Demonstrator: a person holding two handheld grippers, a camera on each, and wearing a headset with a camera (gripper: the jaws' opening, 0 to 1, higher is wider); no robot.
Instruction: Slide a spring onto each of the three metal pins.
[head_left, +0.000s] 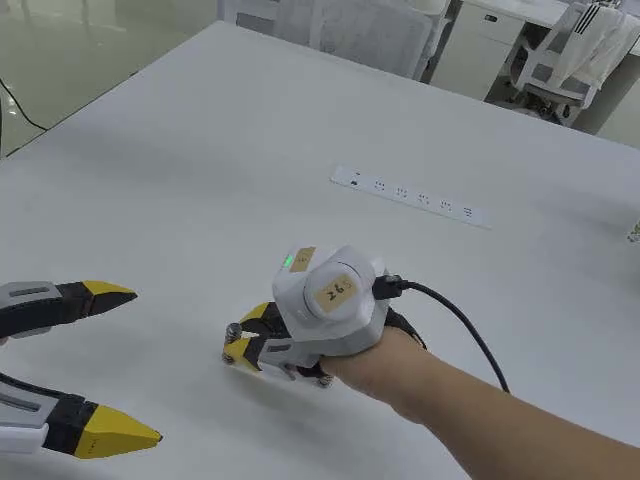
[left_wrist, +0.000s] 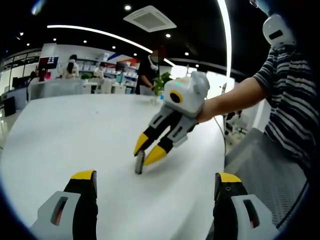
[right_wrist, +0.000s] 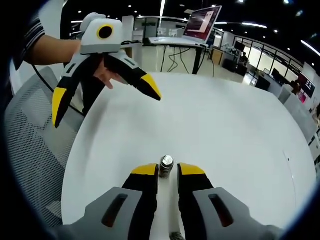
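**While the right gripper (right_wrist: 167, 170) pinches one pin, the left gripper (left_wrist: 156, 176) is spread wide**

Where the yellow tips of the right gripper come together, one small metal pin (right_wrist: 166, 165) is held between them. The right gripper view shows its round head and some coils below the head. I cannot tell if these coils are a spring or a thread. The left gripper view shows the pin (left_wrist: 139, 163) from the side: it stands upright, and its lower end is on the white table (left_wrist: 75, 130). In the head view the round head (head_left: 232, 330) shows just beside the tips of the right gripper (head_left: 240, 342), and the rest of the pin is hidden.

The right jaws are almost closed, with the pin pressed between them. The left gripper (head_left: 125, 365) has its jaws far apart; it holds nothing and touches nothing. It is near the pin, on the person's left.

I count one pin and two grippers. Farther on the table lies one white power strip (head_left: 410, 195), well apart from the pin. A black cable (head_left: 460, 320) goes out from the right gripper.
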